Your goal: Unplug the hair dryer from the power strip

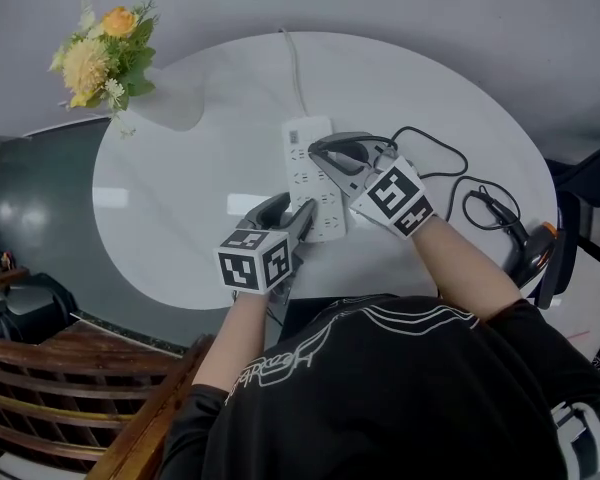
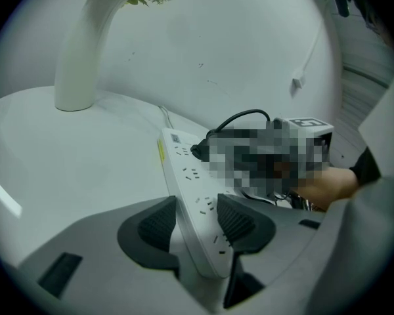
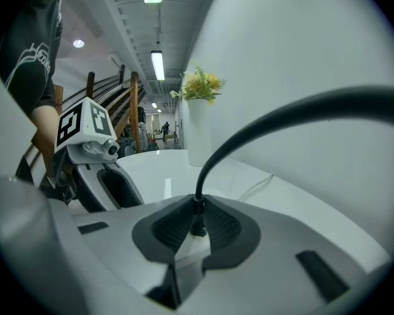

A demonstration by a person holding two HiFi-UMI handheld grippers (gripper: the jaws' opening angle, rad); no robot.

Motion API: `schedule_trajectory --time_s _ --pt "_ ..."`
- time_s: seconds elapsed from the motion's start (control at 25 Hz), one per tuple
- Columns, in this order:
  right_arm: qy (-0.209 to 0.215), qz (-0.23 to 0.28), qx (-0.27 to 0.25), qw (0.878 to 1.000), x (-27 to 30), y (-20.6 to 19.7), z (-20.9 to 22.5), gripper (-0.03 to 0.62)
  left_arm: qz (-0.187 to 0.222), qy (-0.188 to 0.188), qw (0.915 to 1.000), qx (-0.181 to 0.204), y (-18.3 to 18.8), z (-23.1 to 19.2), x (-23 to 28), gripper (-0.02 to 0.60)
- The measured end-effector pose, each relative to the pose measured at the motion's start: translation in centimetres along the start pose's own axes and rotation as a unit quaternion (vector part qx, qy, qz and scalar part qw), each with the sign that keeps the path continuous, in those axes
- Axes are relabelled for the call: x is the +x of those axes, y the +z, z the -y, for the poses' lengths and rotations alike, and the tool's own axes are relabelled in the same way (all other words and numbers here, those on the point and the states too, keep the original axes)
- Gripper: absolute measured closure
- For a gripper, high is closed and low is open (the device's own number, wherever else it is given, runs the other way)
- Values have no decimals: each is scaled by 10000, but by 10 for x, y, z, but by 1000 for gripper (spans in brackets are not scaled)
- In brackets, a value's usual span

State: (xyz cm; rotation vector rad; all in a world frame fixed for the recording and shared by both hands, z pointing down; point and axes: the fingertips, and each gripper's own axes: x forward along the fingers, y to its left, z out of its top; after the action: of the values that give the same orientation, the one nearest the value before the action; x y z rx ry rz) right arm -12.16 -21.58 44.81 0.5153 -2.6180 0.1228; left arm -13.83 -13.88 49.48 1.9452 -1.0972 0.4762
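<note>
plug (image 3: 197, 216) mostly hidden within clamped right gripper (image 3: 196, 231); that gripper blurred out in left gripper view.

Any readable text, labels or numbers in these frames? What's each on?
Nothing reads clearly.
Shirt: outlined lettering, too distorted to read.
Power strip: small print and a yellow label at its far end, too small to read.
Left gripper, right gripper: cubes bear square marker patterns, no words.

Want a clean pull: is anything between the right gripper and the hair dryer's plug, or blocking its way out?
Nothing visible. The right gripper is shut on the plug, and only its own cable rises from it. The left gripper clamps the power strip.
</note>
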Motion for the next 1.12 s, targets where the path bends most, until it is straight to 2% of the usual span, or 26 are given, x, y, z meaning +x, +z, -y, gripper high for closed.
schedule_trajectory --time_s 0.12,0.24,0.44,0.52,0.76,1.0,1.12 --pt "-90 -58 -349 9993 0 1 -2 568 0 -2 10000 25 1 0 1 382" --pt "-70 -82 -423 9990 0 0 -2 568 1 -3 10000 41 1 0 1 382" --pt "232 16 200 9995 -2 -1 3 568 -5 -19 10000 66 0 1 1 383" --pt "223 31 273 9994 -2 -1 4 568 9 -9 10000 76 1 1 1 383" --pt "27 -72 -421 9991 -2 2 -2 569 -47 -29 10000 31 0 0 2 382" --pt "-9 -179 -599 9980 -1 2 -3 569 -31 -37 10000 30 1 1 1 380" --pt "210 -84 -315 9992 -3 0 0 568 -23 -24 10000 46 0 1 1 382"
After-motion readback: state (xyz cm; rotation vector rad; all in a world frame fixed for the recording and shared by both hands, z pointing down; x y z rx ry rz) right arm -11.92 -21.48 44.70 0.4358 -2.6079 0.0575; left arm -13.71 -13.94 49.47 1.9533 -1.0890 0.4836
